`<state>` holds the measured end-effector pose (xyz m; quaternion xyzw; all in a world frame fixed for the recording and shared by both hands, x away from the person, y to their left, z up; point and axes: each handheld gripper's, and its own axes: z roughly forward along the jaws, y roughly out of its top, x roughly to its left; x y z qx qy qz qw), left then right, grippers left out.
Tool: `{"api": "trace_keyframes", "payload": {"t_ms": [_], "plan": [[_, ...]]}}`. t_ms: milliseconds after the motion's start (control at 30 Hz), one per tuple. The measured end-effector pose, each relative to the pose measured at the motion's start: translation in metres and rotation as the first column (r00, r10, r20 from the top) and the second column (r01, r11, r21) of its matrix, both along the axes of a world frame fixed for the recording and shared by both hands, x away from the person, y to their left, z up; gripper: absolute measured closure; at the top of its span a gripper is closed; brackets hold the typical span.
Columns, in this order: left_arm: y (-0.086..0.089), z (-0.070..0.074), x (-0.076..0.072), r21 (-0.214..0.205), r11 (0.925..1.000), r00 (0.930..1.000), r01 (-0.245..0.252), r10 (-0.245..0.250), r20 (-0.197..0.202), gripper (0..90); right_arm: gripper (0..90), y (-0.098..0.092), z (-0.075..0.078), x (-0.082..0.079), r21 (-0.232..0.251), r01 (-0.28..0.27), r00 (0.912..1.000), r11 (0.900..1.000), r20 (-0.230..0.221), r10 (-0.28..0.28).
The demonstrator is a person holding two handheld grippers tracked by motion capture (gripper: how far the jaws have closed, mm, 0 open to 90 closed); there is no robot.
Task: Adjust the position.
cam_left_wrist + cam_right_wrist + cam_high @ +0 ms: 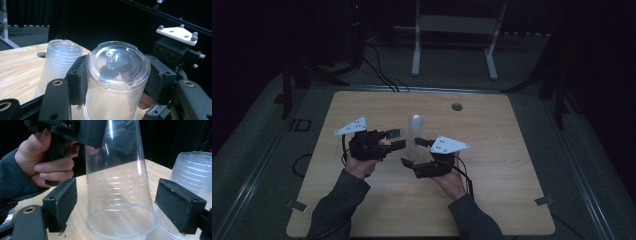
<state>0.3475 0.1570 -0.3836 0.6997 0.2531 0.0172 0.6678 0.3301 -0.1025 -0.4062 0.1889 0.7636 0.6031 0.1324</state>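
Gripping an upturned clear cup point(116, 82) near its base with the left gripper point(113, 82), just beside the cup stack point(58, 67); right gripper point(117, 207) standing wide around its rim, not touching. Risking crushing or tipping the thin cup if squeezed harder. Working on a wooden table point(492, 195) in a dark room

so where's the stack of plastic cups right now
In the high view the stack of plastic cups stands upside down near the table's middle, just beyond the clear cup clamped by the left gripper.
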Motion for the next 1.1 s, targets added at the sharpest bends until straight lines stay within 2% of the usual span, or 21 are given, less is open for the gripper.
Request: {"api": "trace_keyframes", "payload": {"t_ms": [467,767,967,1100], "plan": [[-0.0035,-0.0009,-0.0001,-0.01,0.9998,0.9999,0.015,-0.015,-0.007,41.5,18.2,0.0076,-0.0029,0.0016,-0.037,0.006,1.0,0.9993,0.006,-0.006],[-0.0024,-0.0001,0.0002,-0.023,0.9995,0.9997,0.022,-0.023,-0.008,41.4,27.3,0.0095,-0.0018,0.0003,-0.07,0.018,0.9994,0.9974,0.03,-0.016],[-0.0033,0.0,0.0005,-0.019,0.9992,0.9994,0.034,-0.034,-0.005,40.5,28.6,0.009,-0.0017,0.0001,-0.078,0.017,0.9993,0.9968,0.033,-0.015],[-0.0051,0.0008,0.0005,-0.007,0.9991,0.9991,0.041,-0.041,-0.008,33.3,28.8,0.0088,-0.0013,-0.0002,-0.084,0.016,0.9993,0.9964,0.035,-0.013]]}}
